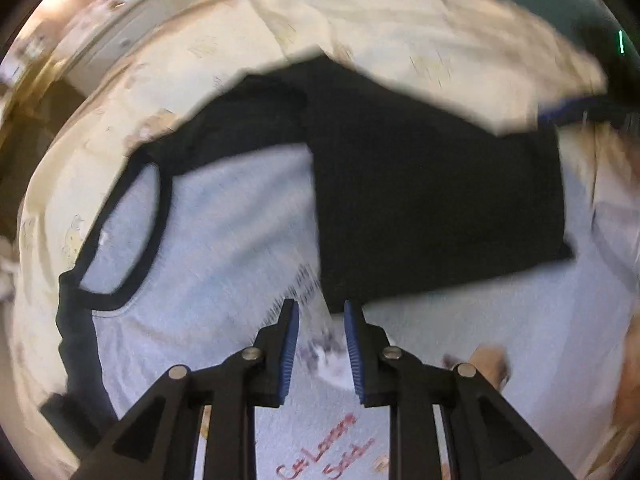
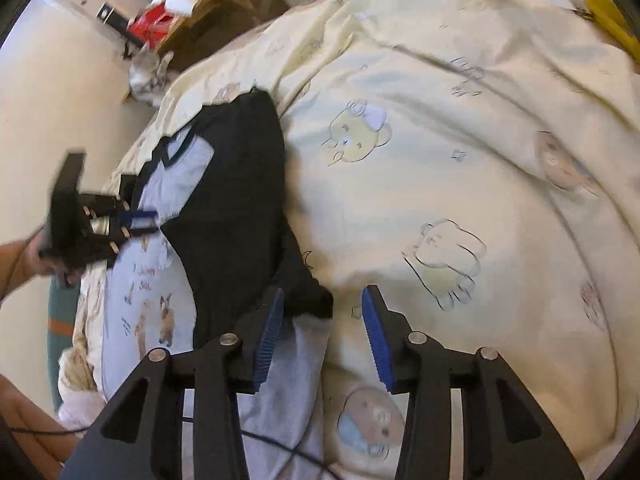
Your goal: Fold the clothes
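Observation:
A pale blue T-shirt [image 1: 224,232] with black collar trim and black sleeves lies flat on a cream bedspread [image 1: 400,28]. One black sleeve [image 1: 432,200] is folded across its body. My left gripper [image 1: 321,320] hovers open over the shirt's printed chest, nothing between its blue pads. In the right wrist view the same shirt [image 2: 160,280] lies at the left, its black sleeve [image 2: 240,216] folded inward. My right gripper [image 2: 323,312] stands open beside the sleeve's cuff [image 2: 316,304], which lies between the fingers. The left gripper [image 2: 140,218] shows there too, held by a hand.
The cream bedspread [image 2: 440,160] with bear prints spreads wide to the right. A wooden shelf with a red bag [image 2: 150,24] and a white cup stands beyond the bed's far corner. A black cable [image 2: 288,452] crosses the shirt's hem. A yellow object [image 2: 612,20] lies at the top right.

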A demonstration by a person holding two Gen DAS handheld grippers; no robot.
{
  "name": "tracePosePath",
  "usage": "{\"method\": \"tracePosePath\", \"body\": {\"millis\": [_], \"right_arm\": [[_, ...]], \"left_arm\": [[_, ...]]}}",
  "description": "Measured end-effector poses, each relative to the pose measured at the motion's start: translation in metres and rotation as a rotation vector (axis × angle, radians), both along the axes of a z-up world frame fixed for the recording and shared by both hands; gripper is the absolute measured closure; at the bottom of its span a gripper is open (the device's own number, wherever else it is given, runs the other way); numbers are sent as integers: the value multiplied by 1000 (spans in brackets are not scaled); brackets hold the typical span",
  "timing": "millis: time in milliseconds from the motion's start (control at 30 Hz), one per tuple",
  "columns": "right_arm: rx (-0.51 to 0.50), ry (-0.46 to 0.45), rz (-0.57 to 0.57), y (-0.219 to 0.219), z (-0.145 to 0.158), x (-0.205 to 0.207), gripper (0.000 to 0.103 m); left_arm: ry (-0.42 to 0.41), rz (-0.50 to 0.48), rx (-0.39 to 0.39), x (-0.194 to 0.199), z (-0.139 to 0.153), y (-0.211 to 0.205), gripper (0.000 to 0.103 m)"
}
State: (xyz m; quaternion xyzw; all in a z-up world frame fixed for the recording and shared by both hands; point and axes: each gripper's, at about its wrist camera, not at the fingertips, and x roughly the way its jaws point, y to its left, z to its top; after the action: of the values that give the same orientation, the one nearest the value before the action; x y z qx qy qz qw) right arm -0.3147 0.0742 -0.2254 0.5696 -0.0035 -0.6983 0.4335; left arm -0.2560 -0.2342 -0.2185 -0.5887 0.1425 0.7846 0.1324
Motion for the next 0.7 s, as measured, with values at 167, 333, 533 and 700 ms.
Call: {"method": "tracePosePath", "body": {"millis": [167,333,533,700], "right_arm": [[10,80,6,1,7,3,57],[290,623,343,-25,23,63,58],[445,974,634,-58,2,111,60],[547,1173,782,-76,-21,129,72]], "left_arm": [[84,141,56,-44,17,7,67],[95,121,-21,-72,-4,39,67],[18,127,58,-70,-25,51,67],[-55,87,87,-52,-40,71,67]]}}
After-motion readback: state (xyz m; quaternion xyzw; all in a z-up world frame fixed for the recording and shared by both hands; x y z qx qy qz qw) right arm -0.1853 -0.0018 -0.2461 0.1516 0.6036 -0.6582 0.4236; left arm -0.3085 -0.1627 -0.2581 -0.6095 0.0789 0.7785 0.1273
